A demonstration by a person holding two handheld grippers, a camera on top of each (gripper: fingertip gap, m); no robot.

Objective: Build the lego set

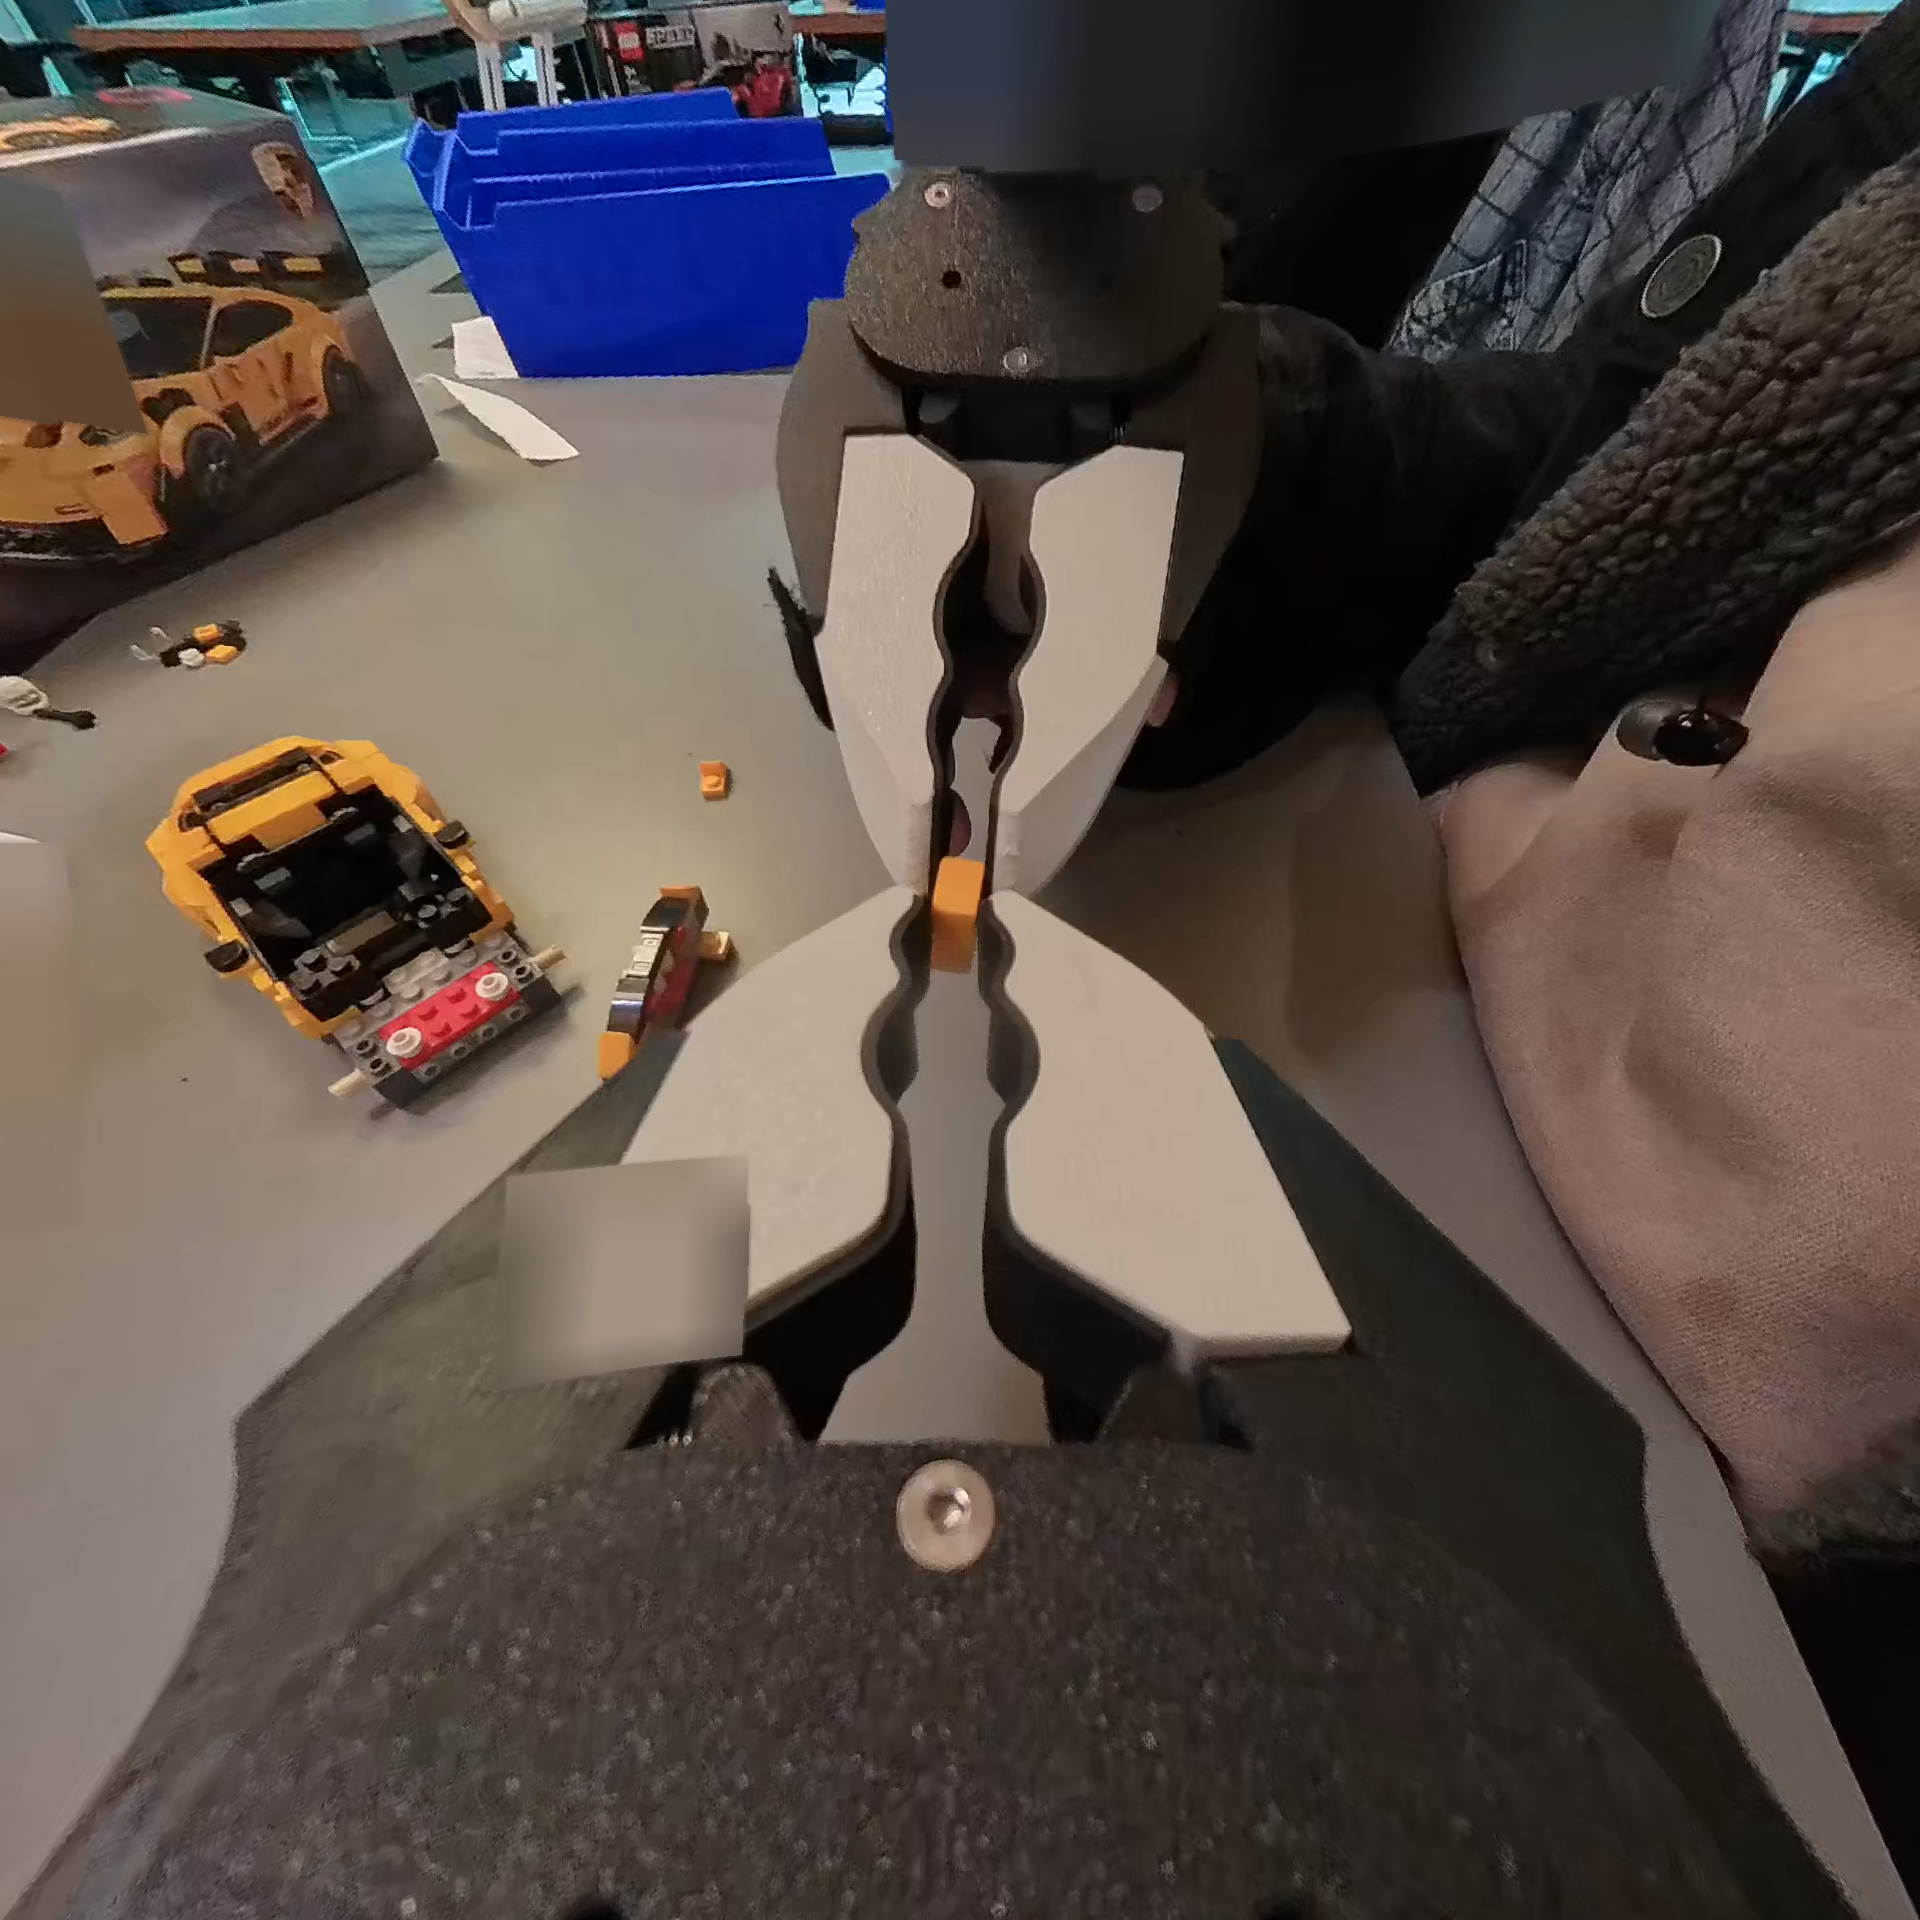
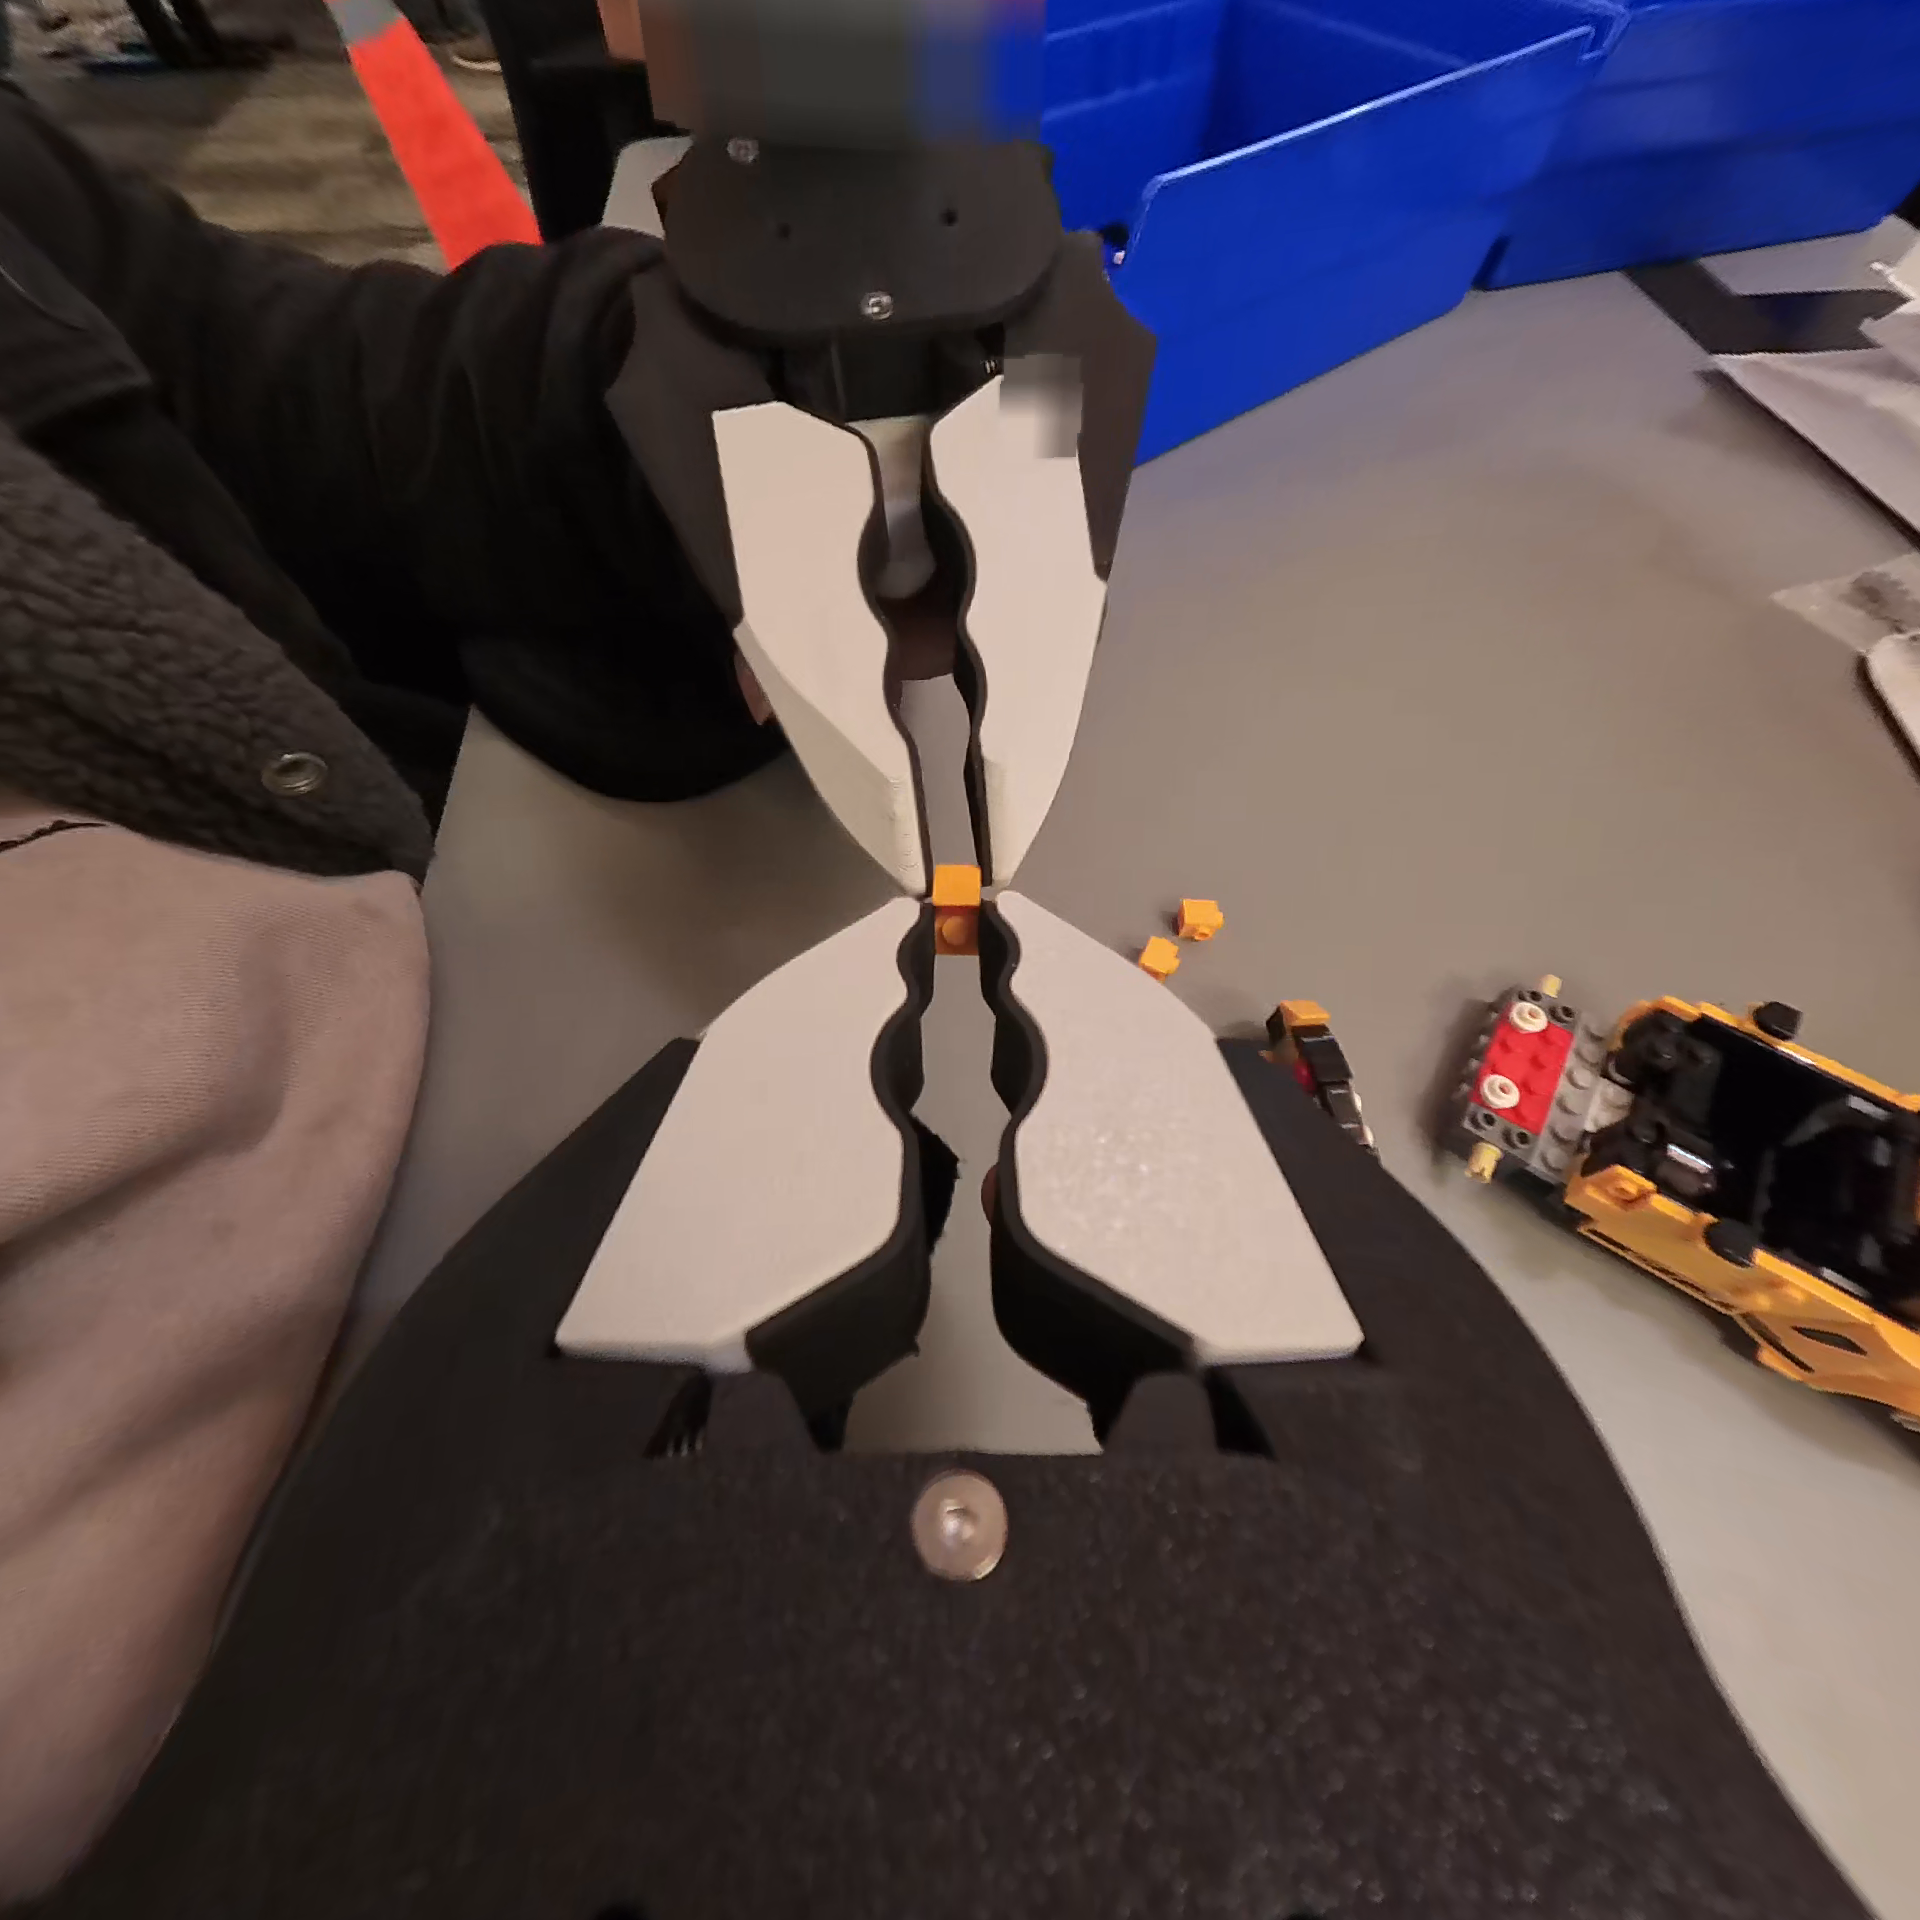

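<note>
My two grippers meet tip to tip above the grey table (image 1: 540,623). In the left wrist view, my left gripper (image 1: 951,930) is shut on a small orange brick (image 1: 954,920), and the right gripper (image 1: 961,847) comes in from above, its tips closed on the brick's upper end. In the right wrist view, my right gripper (image 2: 956,932) is shut on a small orange brick (image 2: 954,930) with a stud on its face. The left gripper (image 2: 956,878) holds a second small orange brick (image 2: 956,886) that touches the first. A partly built yellow car (image 1: 343,914) (image 2: 1714,1174) lies on the table.
A black, red and orange sub-assembly (image 1: 660,966) (image 2: 1320,1060) lies beside the car. Loose orange bricks (image 1: 714,779) (image 2: 1198,917) lie nearby. The set's box (image 1: 208,343) and blue bins (image 1: 644,229) (image 2: 1351,187) stand behind. Paper sheets (image 2: 1849,416) lie at the right. The person's jacket (image 1: 1714,468) is close. The grippers are tip to tip, or close to it.
</note>
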